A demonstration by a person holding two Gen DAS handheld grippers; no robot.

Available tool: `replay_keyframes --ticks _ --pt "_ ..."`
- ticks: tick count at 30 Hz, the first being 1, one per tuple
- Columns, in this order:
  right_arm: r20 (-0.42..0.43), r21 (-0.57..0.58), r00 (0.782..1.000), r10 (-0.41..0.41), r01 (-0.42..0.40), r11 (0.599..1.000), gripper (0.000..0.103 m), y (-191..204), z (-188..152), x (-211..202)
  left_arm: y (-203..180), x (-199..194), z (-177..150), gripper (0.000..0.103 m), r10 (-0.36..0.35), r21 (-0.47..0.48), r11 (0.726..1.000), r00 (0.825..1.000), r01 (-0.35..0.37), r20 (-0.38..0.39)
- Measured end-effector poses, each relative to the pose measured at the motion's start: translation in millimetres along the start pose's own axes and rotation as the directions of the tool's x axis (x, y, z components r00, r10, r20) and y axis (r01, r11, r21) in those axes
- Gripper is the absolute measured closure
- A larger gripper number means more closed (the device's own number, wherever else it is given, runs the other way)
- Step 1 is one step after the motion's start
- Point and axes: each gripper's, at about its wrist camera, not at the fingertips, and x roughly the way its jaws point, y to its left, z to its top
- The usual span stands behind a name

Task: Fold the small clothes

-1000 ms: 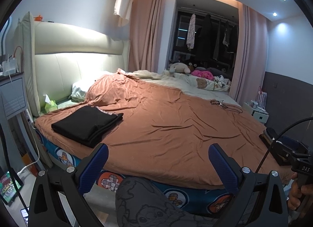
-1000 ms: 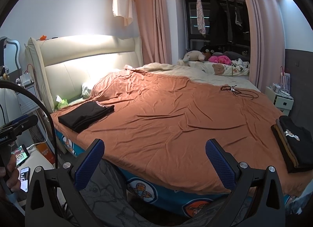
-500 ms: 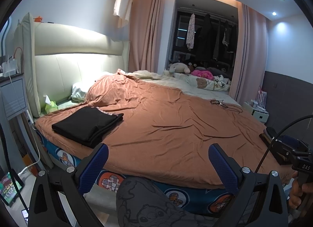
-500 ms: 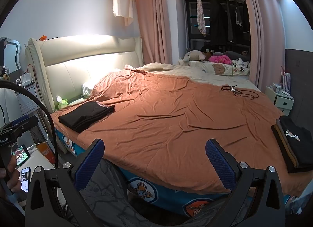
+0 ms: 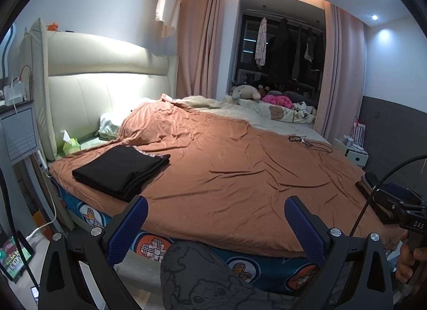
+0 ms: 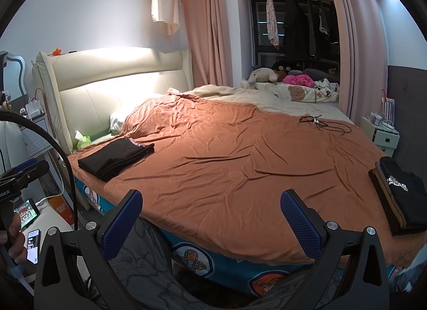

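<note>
Right now both tools hang short of the bed with nothing between their blue pads: the left gripper (image 5: 214,215) and the right gripper (image 6: 210,208) are each spread wide. A folded black garment (image 5: 120,170) lies near the left corner of the rust-orange bedspread (image 5: 226,166), and a stack of folded dark clothes with a printed black top (image 6: 397,198) sits at the right edge. That stack, judging by its overhang, could slide off if a reach drags the bedspread.

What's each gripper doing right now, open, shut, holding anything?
Left gripper: open, holding nothing, short of the bed.
Right gripper: open, holding nothing, also short of the bed.
</note>
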Motion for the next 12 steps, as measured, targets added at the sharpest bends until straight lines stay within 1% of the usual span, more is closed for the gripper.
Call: replay_keyframes --ticks 12 --pt "-0.021 -0.010 1.000 -0.010 0.010 1.000 0.000 6 7 11 2 6 1 0.000 -0.004 0.025 1.000 1.000 0.004 -0.015"
